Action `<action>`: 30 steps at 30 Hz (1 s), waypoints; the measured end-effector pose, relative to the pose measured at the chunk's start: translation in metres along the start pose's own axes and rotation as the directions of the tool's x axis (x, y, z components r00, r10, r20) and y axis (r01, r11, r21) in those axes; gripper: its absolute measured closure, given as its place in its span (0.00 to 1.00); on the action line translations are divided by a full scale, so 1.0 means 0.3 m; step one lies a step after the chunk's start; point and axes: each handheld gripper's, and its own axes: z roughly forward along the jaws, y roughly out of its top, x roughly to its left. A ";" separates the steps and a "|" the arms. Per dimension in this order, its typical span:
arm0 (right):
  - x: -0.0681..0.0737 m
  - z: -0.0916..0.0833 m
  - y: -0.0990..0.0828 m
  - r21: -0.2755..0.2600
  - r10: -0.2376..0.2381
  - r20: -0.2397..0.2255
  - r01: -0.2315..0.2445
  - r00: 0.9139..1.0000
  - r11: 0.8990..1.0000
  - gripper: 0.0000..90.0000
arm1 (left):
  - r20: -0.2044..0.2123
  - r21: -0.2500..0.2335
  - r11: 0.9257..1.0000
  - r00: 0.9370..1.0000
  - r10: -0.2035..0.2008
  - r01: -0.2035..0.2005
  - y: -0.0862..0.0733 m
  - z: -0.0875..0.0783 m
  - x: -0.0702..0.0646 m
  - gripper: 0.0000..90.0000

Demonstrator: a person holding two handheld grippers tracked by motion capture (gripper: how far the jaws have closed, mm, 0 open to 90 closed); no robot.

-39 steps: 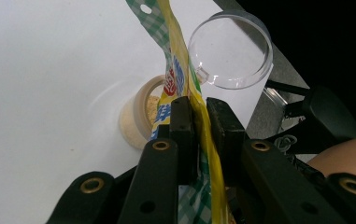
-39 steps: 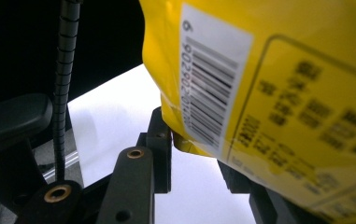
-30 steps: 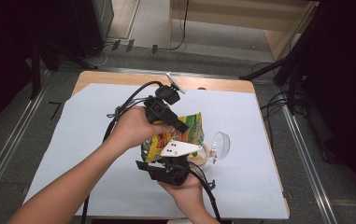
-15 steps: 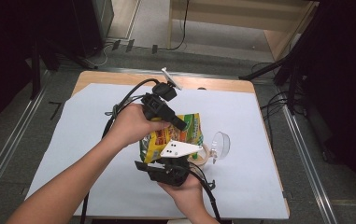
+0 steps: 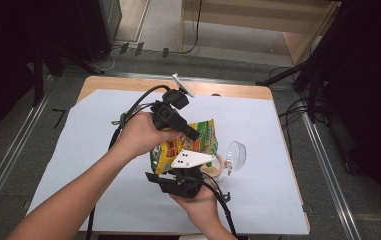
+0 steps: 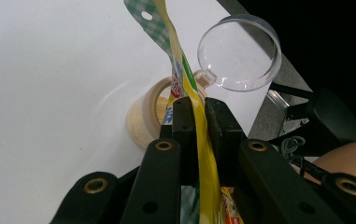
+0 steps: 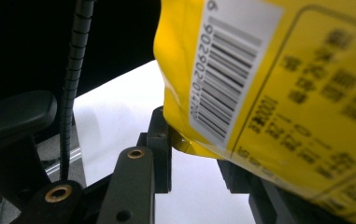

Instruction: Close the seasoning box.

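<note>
A yellow snack bag (image 5: 196, 144) is held up over the white table between both hands. In the high view my left gripper (image 5: 194, 135) comes in from the upper left. Seen from the left gripper view, my left gripper (image 6: 196, 105) is shut on the bag's thin upper edge (image 6: 185, 70). My right gripper (image 5: 185, 167), with its grey plate on top, grips the bag from below. In the right gripper view the bag's barcode side (image 7: 269, 93) hangs between the jaws of my right gripper (image 7: 194, 149). A small cup of pale powder (image 6: 145, 119) stands under the bag, its clear hinged lid (image 6: 239, 52) open.
White paper (image 5: 88, 145) covers the wooden table (image 5: 128, 82). The cup and its lid (image 5: 236, 155) stand just right of the bag. Cables trail from both grippers. A small white piece (image 5: 182, 84) lies at the far edge. The floor around holds dark stands and wires.
</note>
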 end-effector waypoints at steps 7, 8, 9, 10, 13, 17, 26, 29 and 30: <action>0.000 -0.001 0.000 0.000 0.004 -0.006 -0.004 1.000 1.000 0.78 | 0.008 0.004 1.000 1.000 -0.001 0.001 0.002 0.004 0.004 0.93; 0.000 -0.001 0.001 0.000 0.004 -0.008 -0.004 1.000 1.000 0.78 | 0.005 0.006 1.000 1.000 -0.003 0.003 0.002 0.004 0.004 0.93; 0.000 -0.001 0.000 0.000 0.004 -0.010 -0.004 1.000 1.000 0.78 | 0.004 0.006 1.000 1.000 -0.004 0.004 0.002 0.005 0.004 0.93; -0.003 0.000 0.000 0.003 0.001 -0.009 -0.001 1.000 1.000 0.78 | 0.005 0.007 1.000 1.000 -0.004 0.004 0.002 0.006 0.003 0.93; -0.005 0.001 -0.001 0.008 0.003 -0.008 -0.003 1.000 1.000 0.78 | 0.003 0.007 1.000 1.000 -0.003 0.003 0.002 0.008 0.003 0.93; -0.002 -0.001 0.001 0.006 0.005 -0.013 -0.005 1.000 1.000 0.78 | 0.006 0.007 1.000 1.000 -0.006 0.006 0.003 0.009 0.006 0.93; 0.003 -0.005 0.005 0.005 0.010 -0.017 -0.009 1.000 1.000 0.78 | 0.007 0.014 1.000 1.000 -0.009 0.009 0.006 0.013 0.015 0.92; 0.003 -0.006 0.005 0.005 0.013 -0.020 -0.013 1.000 1.000 0.78 | 0.015 0.015 1.000 1.000 -0.014 0.013 0.009 0.015 0.017 0.92; 0.003 -0.006 0.005 0.004 0.014 -0.020 -0.014 1.000 1.000 0.78 | 0.013 0.017 1.000 1.000 -0.014 0.014 0.010 0.015 0.015 0.92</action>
